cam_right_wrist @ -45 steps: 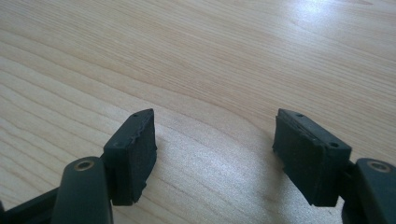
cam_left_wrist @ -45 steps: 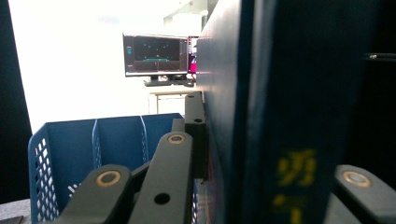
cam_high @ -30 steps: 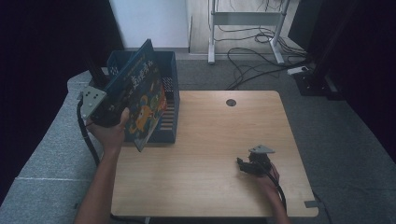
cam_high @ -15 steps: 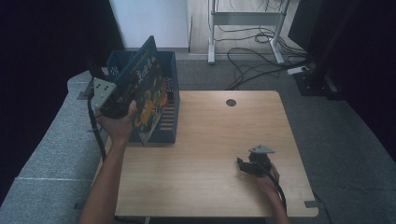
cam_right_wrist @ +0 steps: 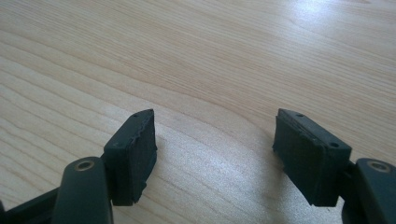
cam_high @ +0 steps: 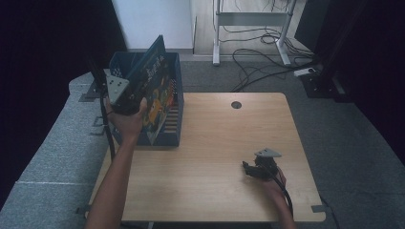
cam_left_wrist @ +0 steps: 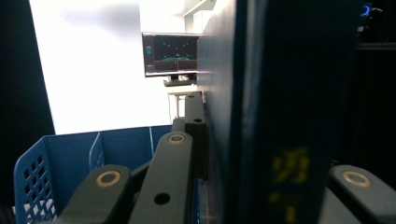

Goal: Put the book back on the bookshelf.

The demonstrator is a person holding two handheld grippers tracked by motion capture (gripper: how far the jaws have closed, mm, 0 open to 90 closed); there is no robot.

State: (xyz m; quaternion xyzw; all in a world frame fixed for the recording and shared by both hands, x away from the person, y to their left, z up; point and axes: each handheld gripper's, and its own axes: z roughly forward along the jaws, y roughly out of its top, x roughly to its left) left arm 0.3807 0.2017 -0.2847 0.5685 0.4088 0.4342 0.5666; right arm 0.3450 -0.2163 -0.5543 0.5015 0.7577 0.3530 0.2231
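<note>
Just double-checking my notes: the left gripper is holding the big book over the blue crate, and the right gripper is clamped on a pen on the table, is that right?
Not quite. The right gripper holds nothing: the right gripper view shows its jaws open over bare table. The left gripper does hold the book over the blue crate.

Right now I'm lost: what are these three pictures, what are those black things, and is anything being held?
A person works at a wooden table with a hand-held two-jaw gripper in each hand. The high view looks down from above; the other two pictures come from cameras riding on each gripper. The left gripper is shut on a large dark-blue picture book, tilted over a blue plastic crate at the table's left edge. In its own view, the book's spine sits between the black fingers. The right gripper rests on the table, open, holding nothing.
</note>
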